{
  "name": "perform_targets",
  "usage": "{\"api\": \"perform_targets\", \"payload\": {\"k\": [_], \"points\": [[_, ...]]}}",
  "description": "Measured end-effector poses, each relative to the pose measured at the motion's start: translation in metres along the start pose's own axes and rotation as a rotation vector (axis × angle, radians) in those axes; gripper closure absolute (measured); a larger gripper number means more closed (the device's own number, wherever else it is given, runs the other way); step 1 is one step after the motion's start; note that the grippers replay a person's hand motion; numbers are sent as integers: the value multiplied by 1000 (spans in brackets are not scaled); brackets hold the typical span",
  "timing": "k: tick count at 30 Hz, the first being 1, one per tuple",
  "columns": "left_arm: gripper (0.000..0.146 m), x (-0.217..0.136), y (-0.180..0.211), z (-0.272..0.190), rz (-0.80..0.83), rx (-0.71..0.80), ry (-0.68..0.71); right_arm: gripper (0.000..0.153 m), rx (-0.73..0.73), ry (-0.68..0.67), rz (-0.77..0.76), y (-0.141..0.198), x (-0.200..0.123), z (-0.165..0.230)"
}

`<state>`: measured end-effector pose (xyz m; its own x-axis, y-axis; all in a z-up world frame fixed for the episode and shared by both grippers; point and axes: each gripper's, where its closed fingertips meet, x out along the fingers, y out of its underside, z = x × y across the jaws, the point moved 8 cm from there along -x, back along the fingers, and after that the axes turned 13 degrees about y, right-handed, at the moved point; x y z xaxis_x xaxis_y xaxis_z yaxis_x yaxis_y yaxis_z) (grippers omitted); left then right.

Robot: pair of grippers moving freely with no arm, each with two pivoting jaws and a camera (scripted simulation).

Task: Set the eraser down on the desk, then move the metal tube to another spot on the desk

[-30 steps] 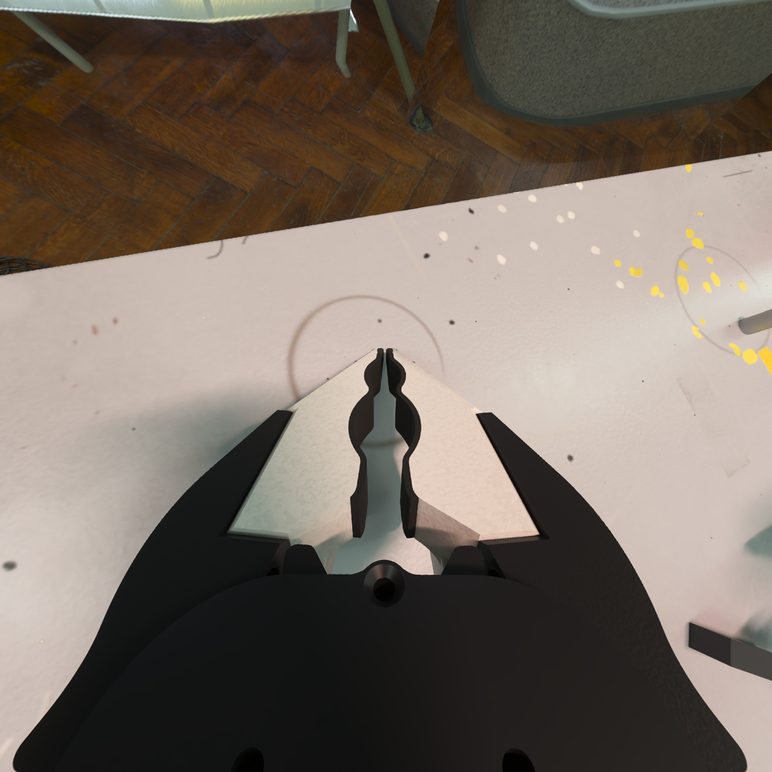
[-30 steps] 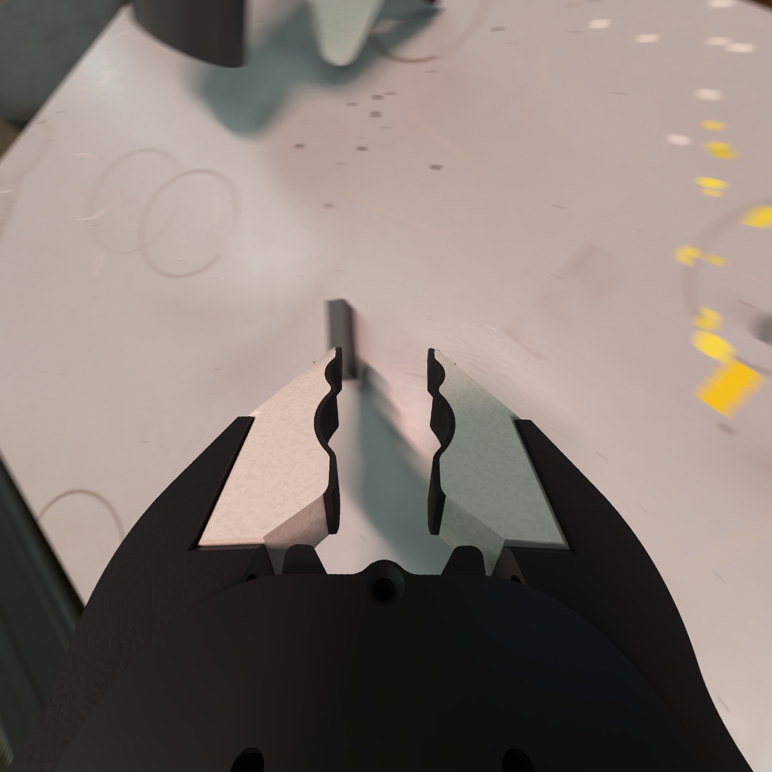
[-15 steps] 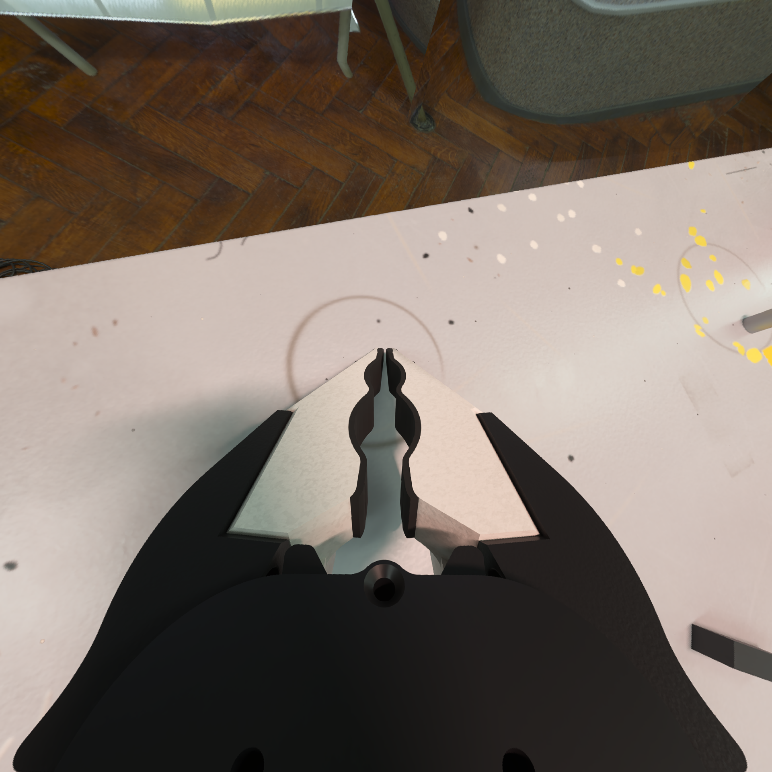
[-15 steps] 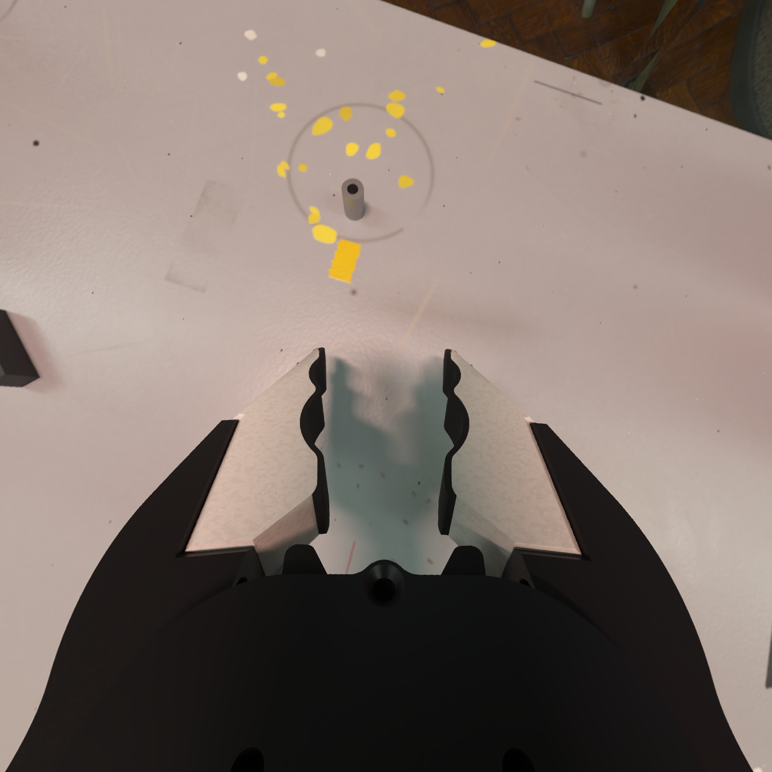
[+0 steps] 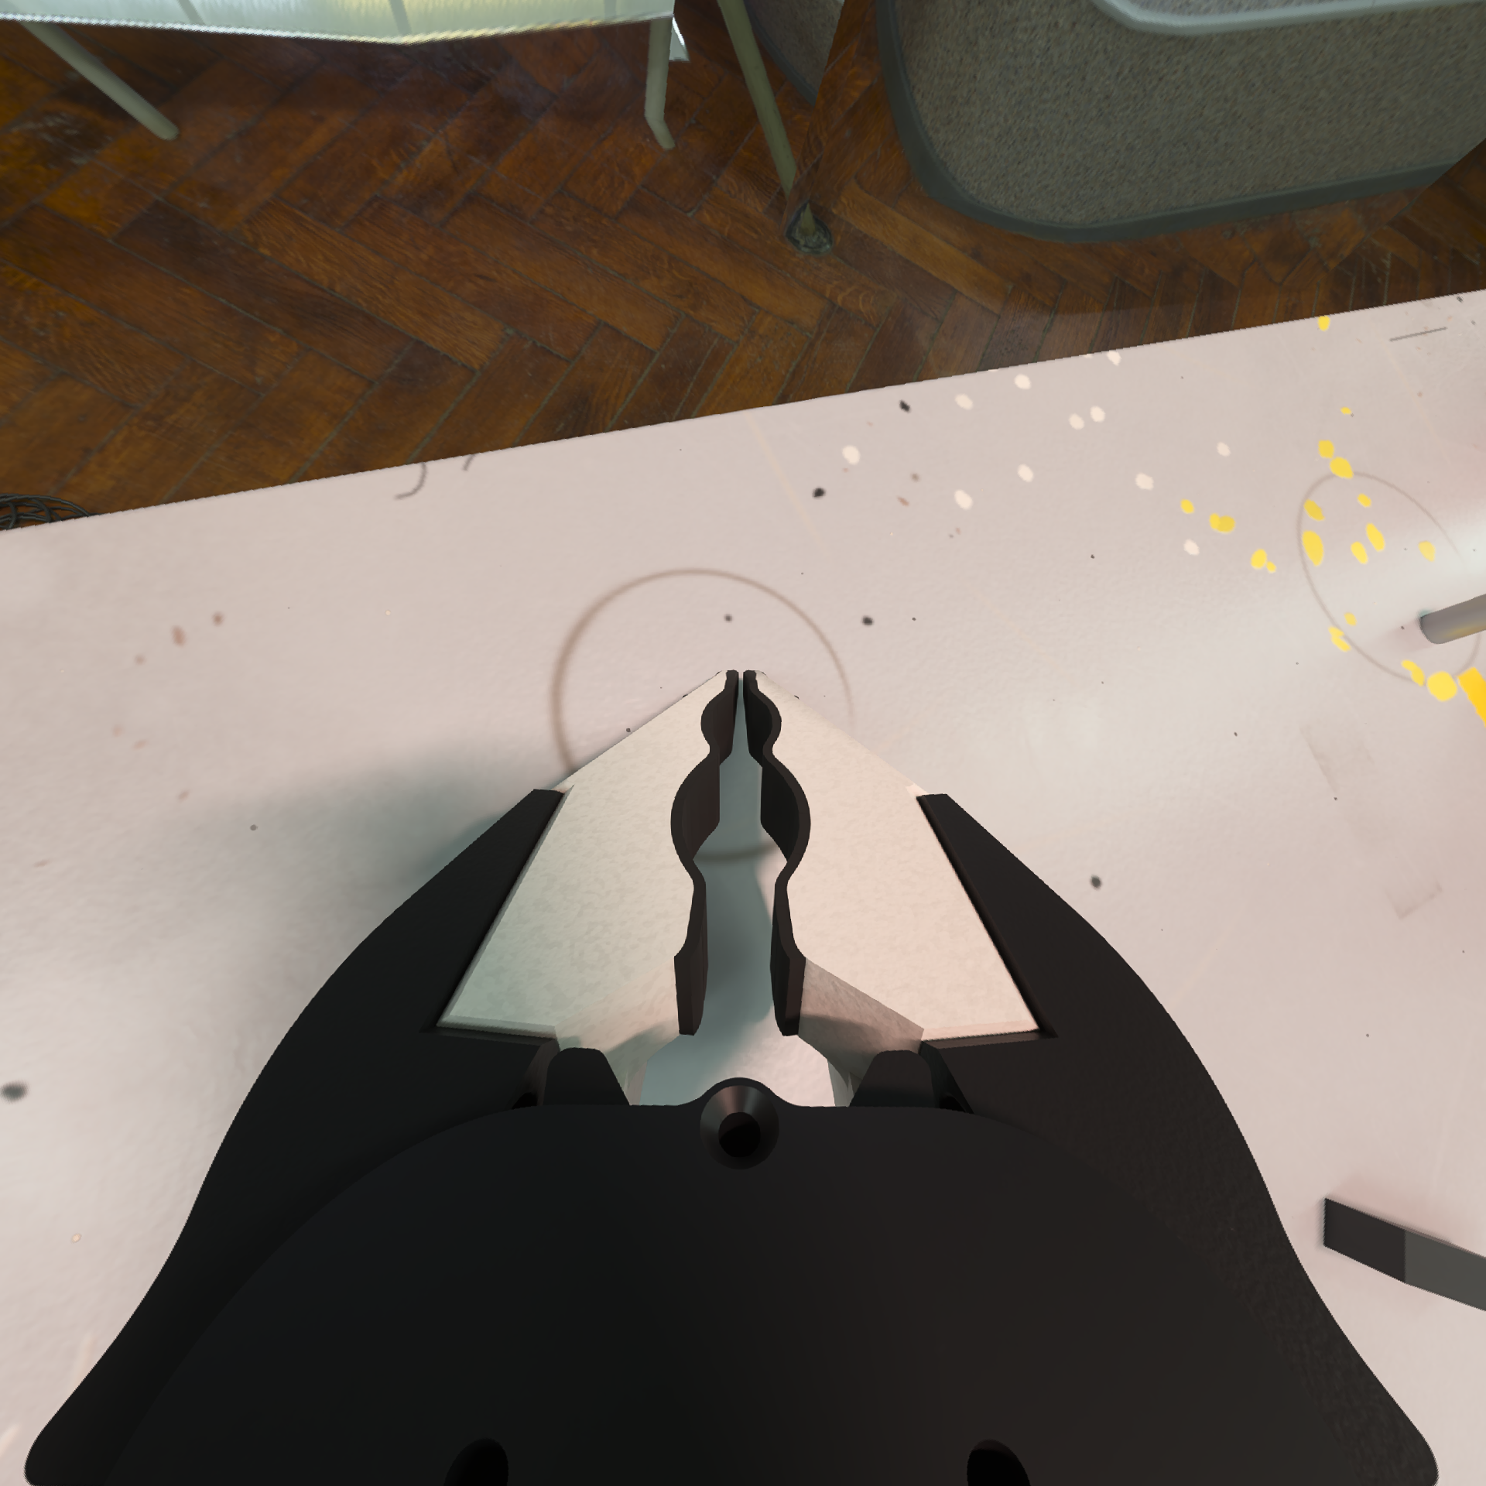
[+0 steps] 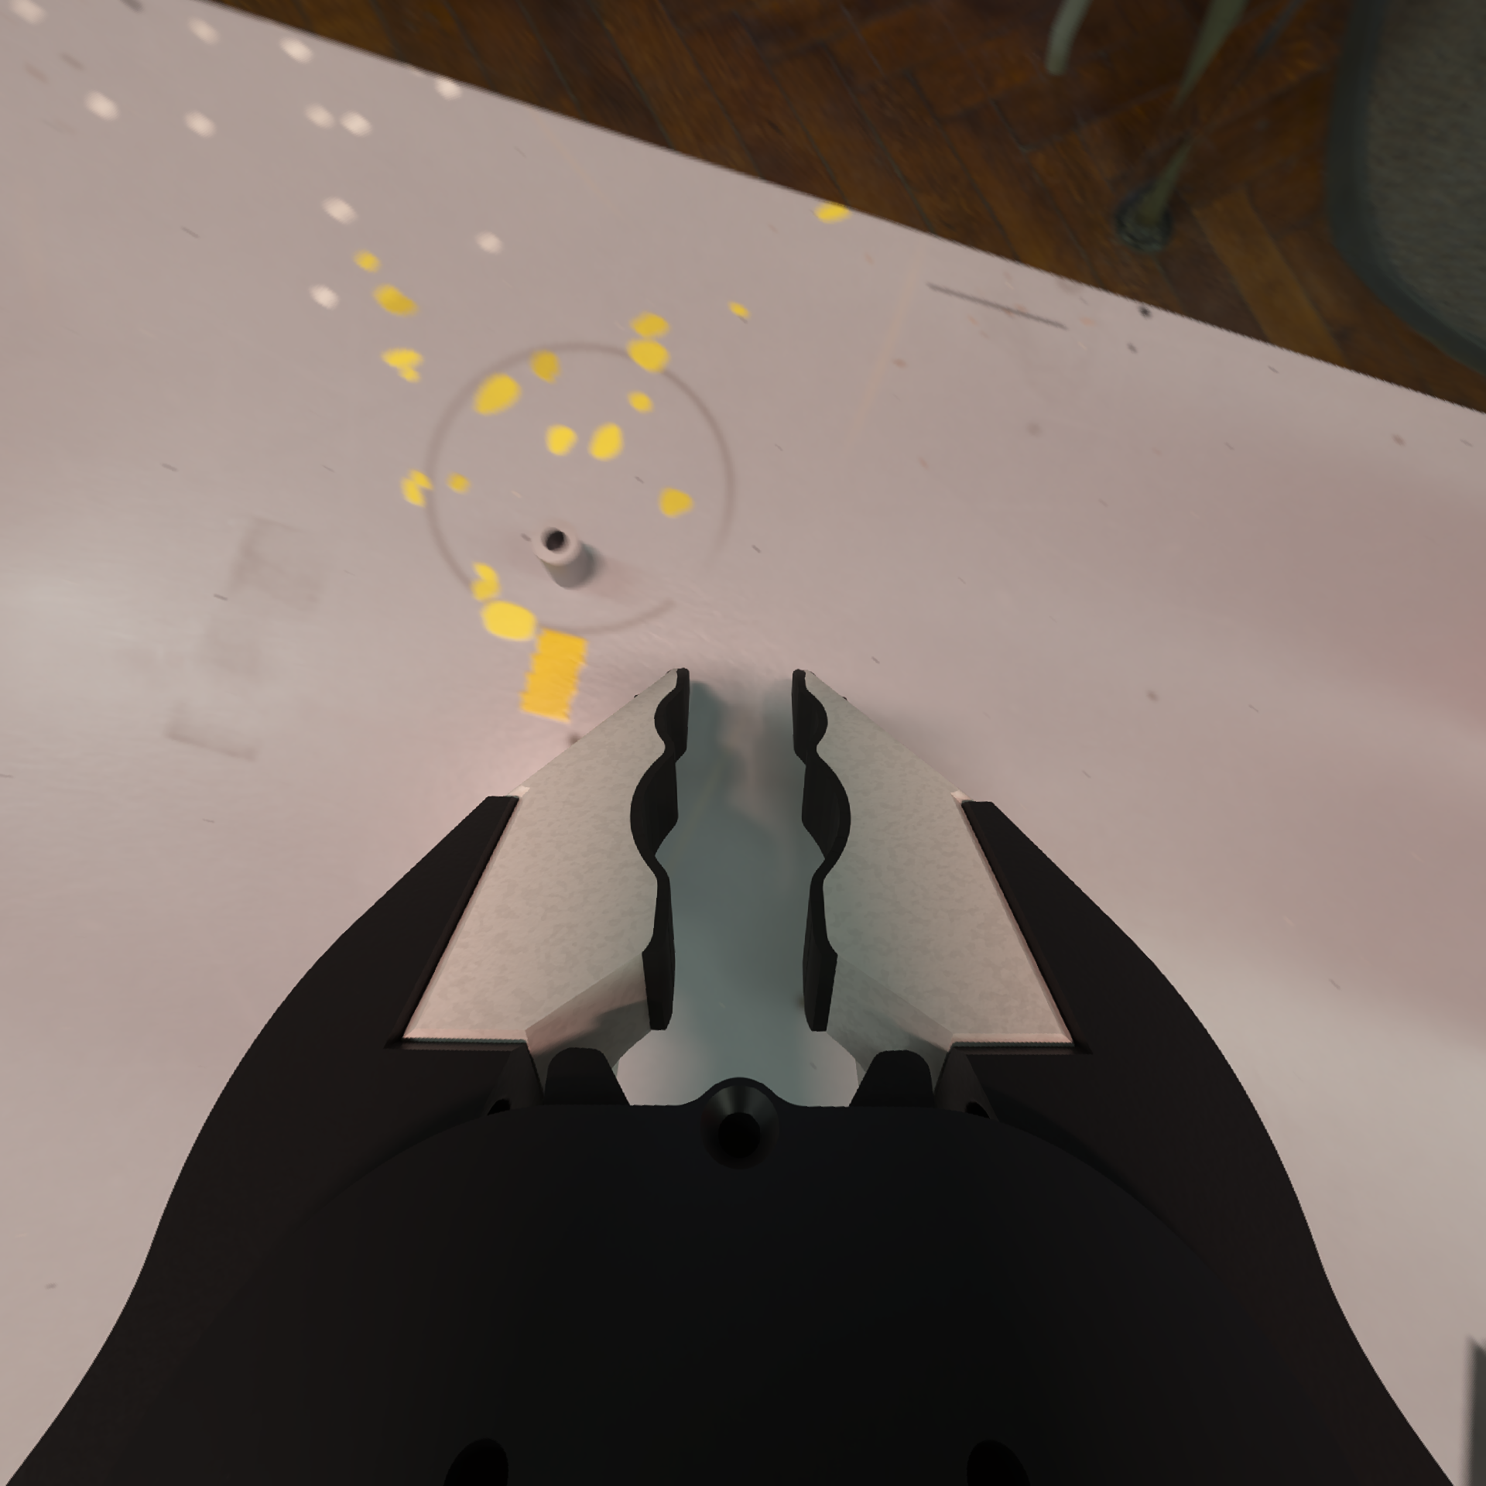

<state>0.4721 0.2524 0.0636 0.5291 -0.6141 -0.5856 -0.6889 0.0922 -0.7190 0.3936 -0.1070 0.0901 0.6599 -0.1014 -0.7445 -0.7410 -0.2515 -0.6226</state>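
The tube (image 6: 565, 556) stands upright on the desk (image 6: 1045, 563), inside a faint ring mark (image 6: 728, 482) and among yellow paint spots (image 6: 497, 394). It is ahead of the right gripper (image 6: 740, 691) and a little to its left, near but not touching. Upright, its round wall is free all round, so, in my judgement, it can be taken from either side. In the left wrist view the tube (image 5: 1451, 623) shows only in part at the right edge, well apart from the left gripper (image 5: 740, 679).

The eraser (image 5: 1403, 1262), a dark block, lies flat on the desk at the lower right of the left wrist view, touched by neither gripper. Step 1 therefore appears done; the tube move is not yet begun.

Right gripper: jaws apart with a moderate gap, nothing between them, desk visible through the gap. The gap looks wide enough for the tube, which suggests it is set for that pick. The view is slightly blurred.

Left gripper: jaws closed tip to tip, holding nothing, over a bare part of the desk and above a second ring mark (image 5: 699, 579). It seems parked clear of the work.

Count: 1 tube, 1 eraser, 2 grippers, 2 ring marks, 1 yellow rectangle (image 6: 553, 674) just before the right gripper's left finger. Paint spots are too many to count surely. Beyond the desk edge: parquet floor (image 5: 322, 281) and 1 grey rug (image 5: 1166, 104).
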Motion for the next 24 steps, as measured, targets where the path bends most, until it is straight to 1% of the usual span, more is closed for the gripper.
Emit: {"api": "perform_targets", "payload": {"k": [3,6,8,11,16,19,24], "points": [[145,0,0,0,0,0,0,132,20,-113,-61,-12,0,15],[145,0,0,0,0,-1,1,134,-50,-121,-36,-19,9,34],[145,0,0,0,-1,-4,4,135,-51,-156,-37,-23,16,42],[145,0,0,1,-2,-8,8,136,-48,-167,-25,-27,22,44],[145,0,0,1,-2,-8,8,141,-57,-186,-10,-26,24,42],[145,0,0,1,-2,-7,7,141,-58,-210,-8,-26,24,43],[145,0,0,1,-2,-8,8,141,-99,-184,-13,-26,23,45]]}}
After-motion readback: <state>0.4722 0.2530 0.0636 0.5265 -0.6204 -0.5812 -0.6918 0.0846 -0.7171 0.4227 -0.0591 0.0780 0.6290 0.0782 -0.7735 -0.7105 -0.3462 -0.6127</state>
